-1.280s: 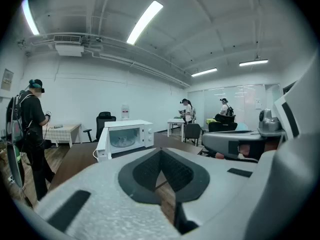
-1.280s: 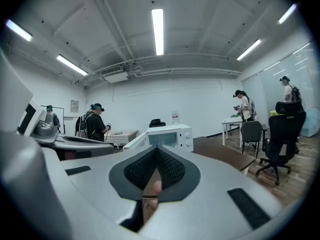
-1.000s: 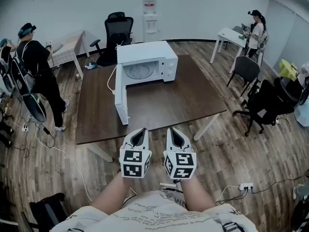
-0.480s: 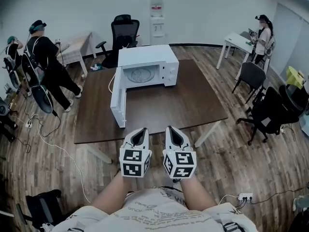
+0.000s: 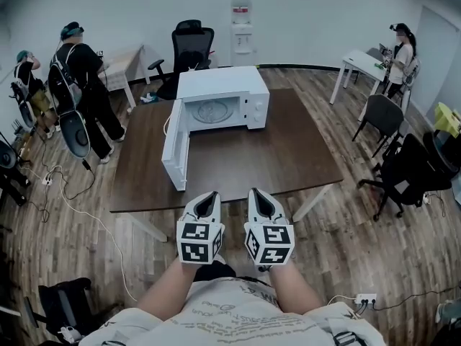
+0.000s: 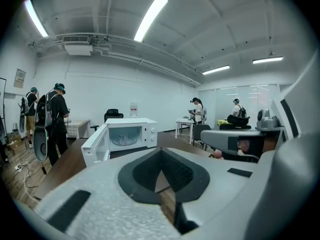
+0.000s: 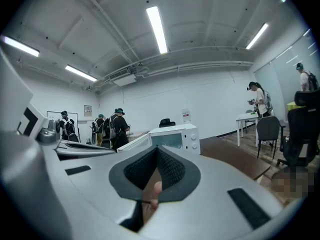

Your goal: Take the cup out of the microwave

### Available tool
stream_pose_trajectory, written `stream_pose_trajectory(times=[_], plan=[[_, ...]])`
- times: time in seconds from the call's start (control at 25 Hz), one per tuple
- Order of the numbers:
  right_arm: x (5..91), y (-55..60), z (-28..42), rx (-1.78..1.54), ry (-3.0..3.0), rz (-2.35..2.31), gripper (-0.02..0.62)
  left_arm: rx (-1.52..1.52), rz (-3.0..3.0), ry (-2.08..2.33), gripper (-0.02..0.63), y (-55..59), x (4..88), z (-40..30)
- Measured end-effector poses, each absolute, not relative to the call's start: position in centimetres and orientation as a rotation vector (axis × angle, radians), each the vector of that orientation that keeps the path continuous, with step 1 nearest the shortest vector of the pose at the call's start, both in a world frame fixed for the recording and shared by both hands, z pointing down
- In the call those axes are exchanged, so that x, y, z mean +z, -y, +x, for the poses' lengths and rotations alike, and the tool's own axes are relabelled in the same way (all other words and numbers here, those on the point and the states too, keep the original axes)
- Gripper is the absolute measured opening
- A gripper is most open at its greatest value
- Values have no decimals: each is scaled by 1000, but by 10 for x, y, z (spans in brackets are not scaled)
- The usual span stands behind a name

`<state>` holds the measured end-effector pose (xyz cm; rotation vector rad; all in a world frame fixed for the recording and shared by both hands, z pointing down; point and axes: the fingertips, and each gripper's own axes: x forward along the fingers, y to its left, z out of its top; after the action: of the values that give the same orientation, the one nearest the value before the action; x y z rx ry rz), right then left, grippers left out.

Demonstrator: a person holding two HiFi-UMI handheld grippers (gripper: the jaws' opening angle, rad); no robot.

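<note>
So, both tools are clenched with nothing in them. The left tool (image 5: 208,196) and right tool (image 5: 261,194) sit side by side, tucked close to the person's body, short of the near edge of the tabletop (image 5: 288,153). The microwave (image 5: 223,81) is straight ahead and well apart from both, with its door (image 5: 173,146) swung out on the left tool's side. The cup (image 6: 122,136) looks like that clear glassy shape inside the cavity; it's too small to tell if it's upright. The cavity lines up more with the left tool, while the right one faces the knob side. My guess is neither is meaningfully nearer, and the jaws need opening before either goes in.
</note>
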<state>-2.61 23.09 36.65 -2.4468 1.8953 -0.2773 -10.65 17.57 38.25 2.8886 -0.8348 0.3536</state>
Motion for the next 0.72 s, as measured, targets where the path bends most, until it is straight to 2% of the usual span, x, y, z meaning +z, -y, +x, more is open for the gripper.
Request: stream_pose_trajectory(times=[0.72], plan=[[382,-153,33,-332,-1898,-2493,12,346,2865,771,14,-96,396,-38]])
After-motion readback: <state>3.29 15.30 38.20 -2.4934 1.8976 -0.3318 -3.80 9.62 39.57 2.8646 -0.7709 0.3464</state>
